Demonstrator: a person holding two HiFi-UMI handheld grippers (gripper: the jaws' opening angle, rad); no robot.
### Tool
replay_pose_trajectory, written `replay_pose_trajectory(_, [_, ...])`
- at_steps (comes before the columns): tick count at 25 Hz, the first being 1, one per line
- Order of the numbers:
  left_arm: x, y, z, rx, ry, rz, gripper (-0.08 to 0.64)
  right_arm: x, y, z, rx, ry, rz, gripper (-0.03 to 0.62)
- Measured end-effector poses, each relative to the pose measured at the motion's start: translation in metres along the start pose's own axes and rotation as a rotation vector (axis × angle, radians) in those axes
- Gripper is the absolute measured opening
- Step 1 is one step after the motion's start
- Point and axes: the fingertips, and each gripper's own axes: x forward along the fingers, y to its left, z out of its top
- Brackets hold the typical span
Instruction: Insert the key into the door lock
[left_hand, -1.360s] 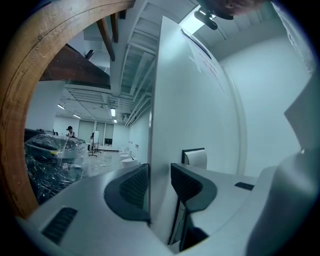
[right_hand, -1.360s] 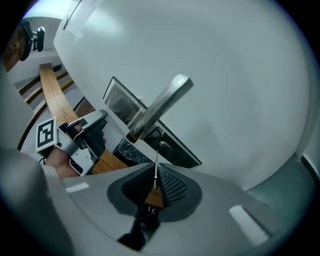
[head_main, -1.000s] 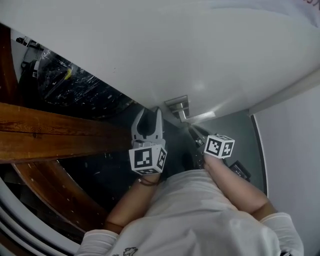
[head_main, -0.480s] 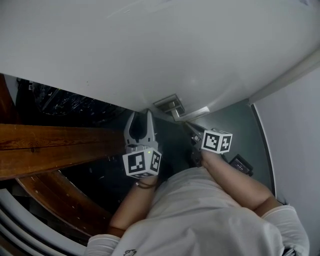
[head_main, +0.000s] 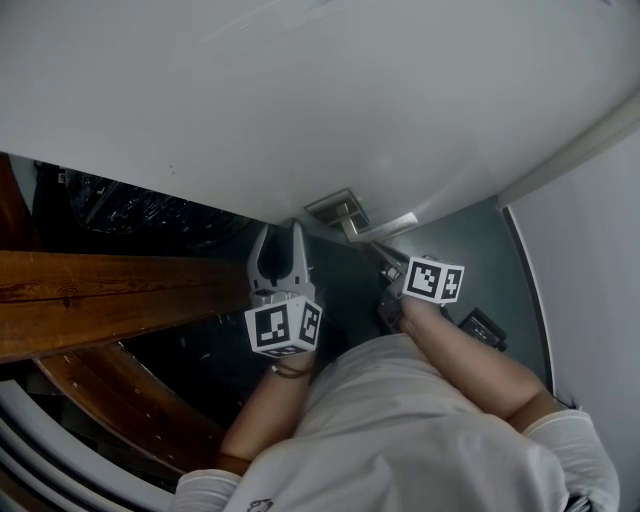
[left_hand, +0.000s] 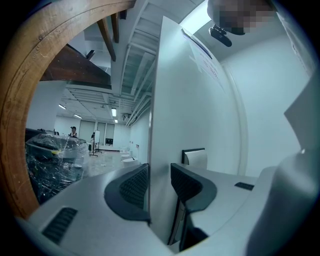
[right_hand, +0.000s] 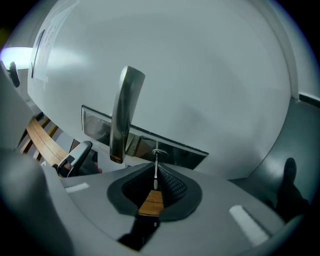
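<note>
Key (right_hand: 156, 160) sits pinched between the pads of right gripper (right_hand: 156, 171), jaws closed on its back end, blade sticking out toward lock plate (right_hand: 172, 152) just right of door handle (right_hand: 122, 115). Tip looks to be at the plate; can't tell if it's inside the keyhole. Judging: small, light, stiff metal, thin and slick, so it can twist in the pads; hold the bow and leave the blade free. Left gripper (left_hand: 159, 182), left of the handle, has its jaws set narrow about the edge of the door (left_hand: 200, 110), pads seemingly against both faces. The handle lever overhangs close beside the key, so little side room there. More open right of the handle toward the wall; wooden beam (head_main: 100, 290) well left
</note>
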Motion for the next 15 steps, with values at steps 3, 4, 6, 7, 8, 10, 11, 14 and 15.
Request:
replay_pose_trajectory(3, [0.0, 0.001, 0.0, -0.003, -0.002, 0.002, 0.129, 0.001, -0.001, -0.001, 0.102, -0.041, 0.045, 0.025])
replay_pose_trajectory(4, [0.0, 0.001, 0.0, -0.001, -0.003, 0.002, 0.129, 0.001, -0.002, 0.0, 0.15, -0.062, 0.067, 0.025])
replay_pose_trajectory(6, [0.001, 0.0, 0.0, 0.002, -0.002, 0.0, 0.129, -0.001, -0.003, 0.002, 0.23, -0.109, 0.103, 0.025])
replay_pose_trajectory(7, [0.001, 0.0, -0.001, 0.003, -0.002, 0.0, 0.129, -0.003, -0.004, 0.004, 0.255, -0.13, 0.114, 0.025])
replay_pose_trajectory(8, [0.001, 0.0, -0.001, 0.003, -0.002, 0.001, 0.129, -0.004, -0.004, 0.005, 0.275, -0.147, 0.122, 0.025])
replay_pose_trajectory(10, [0.0, 0.0, 0.0, 0.001, -0.003, 0.004, 0.129, -0.003, -0.006, 0.004, 0.315, -0.167, 0.126, 0.025])
replay_pose_trajectory(11, [0.0, 0.0, 0.0, 0.0, -0.005, 0.005, 0.129, -0.002, -0.007, 0.001, 0.333, -0.172, 0.125, 0.025])
replay_pose_trajectory(14, [0.0, 0.0, 0.0, 0.0, -0.008, 0.004, 0.129, 0.004, -0.007, -0.006, 0.374, -0.177, 0.13, 0.025])
replay_pose_trajectory(15, [0.0, -0.001, 0.0, 0.003, -0.008, 0.003, 0.129, 0.006, -0.007, -0.008, 0.381, -0.175, 0.129, 0.025])
